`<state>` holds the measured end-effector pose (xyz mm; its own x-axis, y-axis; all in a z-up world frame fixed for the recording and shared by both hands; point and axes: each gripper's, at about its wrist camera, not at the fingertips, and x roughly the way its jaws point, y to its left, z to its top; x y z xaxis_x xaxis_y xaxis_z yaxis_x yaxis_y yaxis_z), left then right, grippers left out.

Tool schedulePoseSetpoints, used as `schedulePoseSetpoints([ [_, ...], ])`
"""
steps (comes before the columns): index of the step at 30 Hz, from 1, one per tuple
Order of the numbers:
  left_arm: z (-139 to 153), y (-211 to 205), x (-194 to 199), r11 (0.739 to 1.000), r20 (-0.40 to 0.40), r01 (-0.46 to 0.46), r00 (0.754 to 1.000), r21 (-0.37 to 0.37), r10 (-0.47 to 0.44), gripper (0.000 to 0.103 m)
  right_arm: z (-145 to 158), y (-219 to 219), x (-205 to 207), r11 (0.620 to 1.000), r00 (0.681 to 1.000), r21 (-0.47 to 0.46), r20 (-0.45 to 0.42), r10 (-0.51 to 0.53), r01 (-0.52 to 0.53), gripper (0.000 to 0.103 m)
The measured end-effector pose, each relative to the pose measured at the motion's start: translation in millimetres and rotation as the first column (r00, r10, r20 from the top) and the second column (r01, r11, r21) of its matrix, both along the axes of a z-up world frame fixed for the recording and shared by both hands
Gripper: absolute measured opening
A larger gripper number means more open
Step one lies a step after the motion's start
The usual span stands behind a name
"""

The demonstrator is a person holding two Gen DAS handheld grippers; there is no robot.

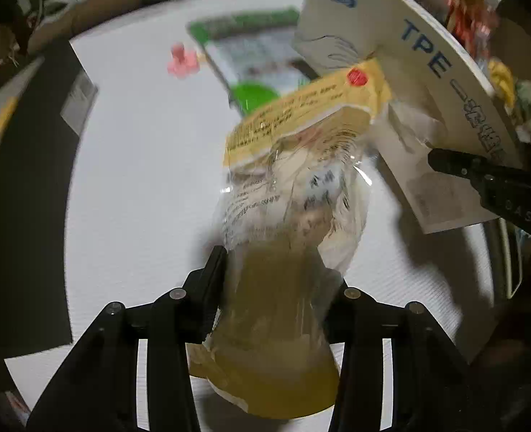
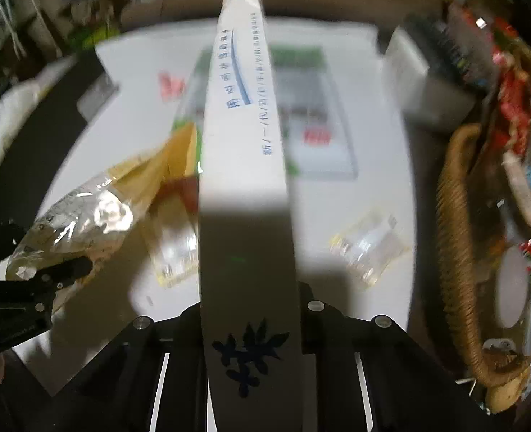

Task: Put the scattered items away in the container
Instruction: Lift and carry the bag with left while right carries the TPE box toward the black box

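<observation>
Clamping the white box point(image 2: 245, 194) edge-on, your right gripper point(image 2: 251, 309) has its jaws pressed on both flat faces, and the box runs up the middle of the right wrist frame, off the desk point(image 2: 373, 187). In the left wrist frame the same box point(image 1: 384, 32) fills the upper right, its blue "TPE" lettering facing you, with one right finger point(image 1: 481, 176) coming in from the right edge.

Your left gripper point(image 1: 276, 280) has its jaws closed on the lower end of a clear bag point(image 1: 294, 194) with a yellow header; the bag stands up out of the jaws, clear of the desk point(image 1: 139, 180), and its header lies just beside the box's lower corner. Whether the two touch, you cannot tell. In the right wrist frame that bag point(image 2: 92, 219) sits at centre left, the left gripper point(image 2: 42, 288) gripping it from the left edge.

On the desk behind both lies a flat green-bordered pack point(image 1: 251, 61), blurred, with a small pink thing point(image 1: 182, 61) to its left. Two small clear packets rest on the desk either side of the box in the right wrist frame, one point(image 2: 173, 248) left of it, one point(image 2: 368, 248) right.

The woven basket point(image 2: 459, 252) curves down the right side of that frame, already holding a jumble of bright wrappers. A dark slab point(image 1: 31, 198) runs along the left edge of the left wrist frame.
</observation>
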<state>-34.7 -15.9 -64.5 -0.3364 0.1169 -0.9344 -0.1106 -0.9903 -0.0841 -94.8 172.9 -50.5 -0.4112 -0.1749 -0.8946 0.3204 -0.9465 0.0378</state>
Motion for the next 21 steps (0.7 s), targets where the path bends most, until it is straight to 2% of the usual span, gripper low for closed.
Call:
schedulePoseSetpoints([
  [3,30.7,-5.5,2.9,1.0,-0.148,-0.008,0.989,0.017,0.01,0.041,30.6,13.8,7.2,0.988,0.995,-0.154,-0.096,-0.032,0.017,0.015],
  [5,46.2,-10.3,-0.8,0.999,-0.245,-0.028,0.969,0.023,0.033,0.04,45.5,21.1,12.7,0.97,0.987,-0.245,-0.156,-0.039,0.0,0.015],
  [9,73.8,-21.6,3.7,0.996,-0.394,-0.078,0.915,0.032,0.085,0.039,57.4,16.9,17.3,0.971,0.965,-0.237,-0.25,-0.08,0.019,0.015],
  [10,79.4,-23.5,6.3,0.996,-0.423,-0.088,0.902,0.025,0.09,0.036,58.0,15.6,14.8,0.97,0.963,-0.241,-0.255,-0.086,0.022,0.015],
  [13,99.9,-26.7,18.6,0.993,-0.536,-0.118,0.839,-0.011,0.094,0.026,62.7,21.6,14.3,0.963,0.957,-0.267,-0.27,-0.106,0.031,0.015],
  [15,107.8,-31.7,20.5,0.994,-0.57,-0.113,0.816,0.007,0.097,0.023,63.6,25.1,13.5,0.961,0.95,-0.275,-0.289,-0.115,0.032,0.015],
  [16,109.2,-33.7,19.8,0.994,-0.568,-0.106,0.817,0.023,0.1,0.023,66.0,26.2,14.7,0.96,0.946,-0.28,-0.302,-0.119,0.031,0.015],
  [19,101.3,-38.1,13.5,0.995,-0.528,-0.095,0.844,0.034,0.099,0.022,71.5,26.5,18.6,0.955,0.943,-0.297,-0.316,-0.107,0.009,0.015],
  [21,96.0,-43.7,13.0,0.992,-0.494,-0.094,0.86,0.083,0.123,0.022,71.2,23.1,20.9,0.957,0.944,-0.291,-0.316,-0.096,0.0,0.015],
])
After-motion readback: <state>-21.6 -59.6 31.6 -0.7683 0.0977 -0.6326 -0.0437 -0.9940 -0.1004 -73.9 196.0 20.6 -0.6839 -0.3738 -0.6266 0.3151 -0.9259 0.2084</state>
